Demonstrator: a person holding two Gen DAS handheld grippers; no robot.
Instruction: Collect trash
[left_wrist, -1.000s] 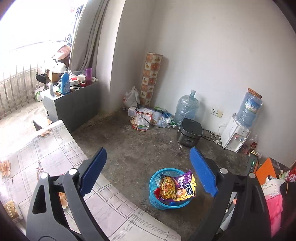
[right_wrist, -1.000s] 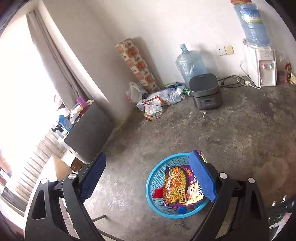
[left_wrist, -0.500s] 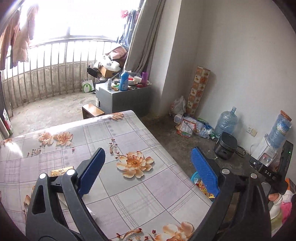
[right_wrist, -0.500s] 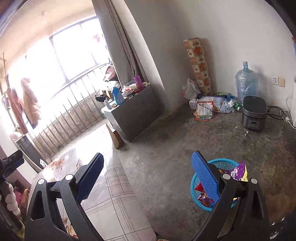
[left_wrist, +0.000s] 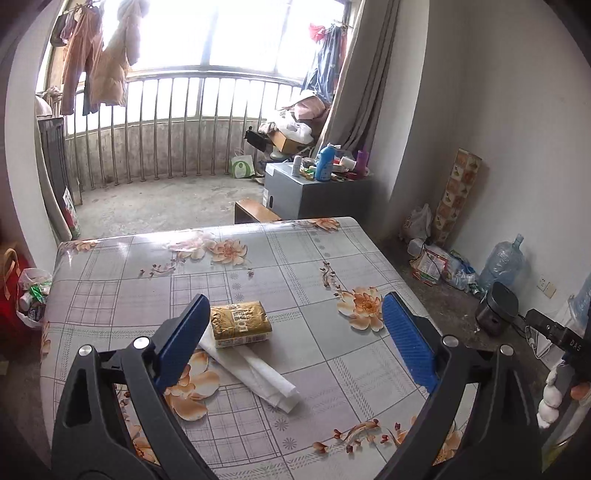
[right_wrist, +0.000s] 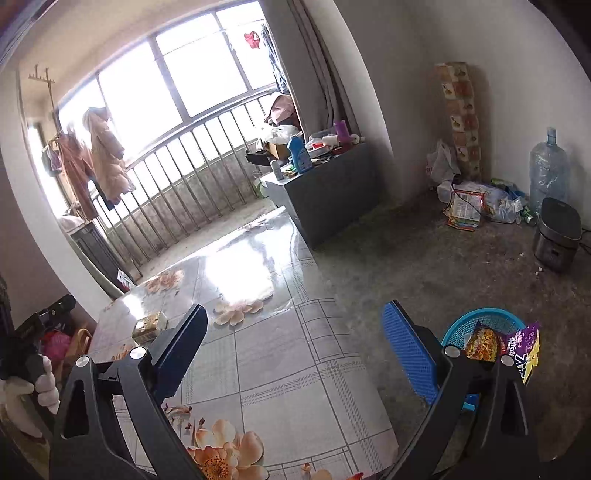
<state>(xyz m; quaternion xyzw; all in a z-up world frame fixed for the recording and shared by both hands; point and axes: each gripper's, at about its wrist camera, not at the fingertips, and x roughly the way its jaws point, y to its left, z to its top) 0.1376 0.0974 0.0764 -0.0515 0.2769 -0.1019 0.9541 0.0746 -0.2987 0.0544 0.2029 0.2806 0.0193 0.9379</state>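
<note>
A gold packet (left_wrist: 241, 324) lies on the flowered table (left_wrist: 332, 362), partly on a crumpled white tissue (left_wrist: 258, 373). My left gripper (left_wrist: 291, 332) is open above the table, its left finger beside the packet, nothing between the fingers. The packet also shows in the right wrist view (right_wrist: 149, 325) at the table's far left. My right gripper (right_wrist: 293, 347) is open and empty over the table's right edge. A blue trash basket (right_wrist: 476, 325) stands on the floor to the right, holding snack wrappers (right_wrist: 506, 343).
A grey cabinet (left_wrist: 317, 192) with bottles stands beyond the table. A rice cooker (right_wrist: 557, 232), a water jug (right_wrist: 548, 166) and bags (right_wrist: 476, 203) lie along the right wall. A bag of rubbish (left_wrist: 33, 295) sits left of the table.
Both grippers have swung left and up from the basket on the floor toward the table. The gold packet and tissue have come into the left wrist view. Both grippers stay open.
</note>
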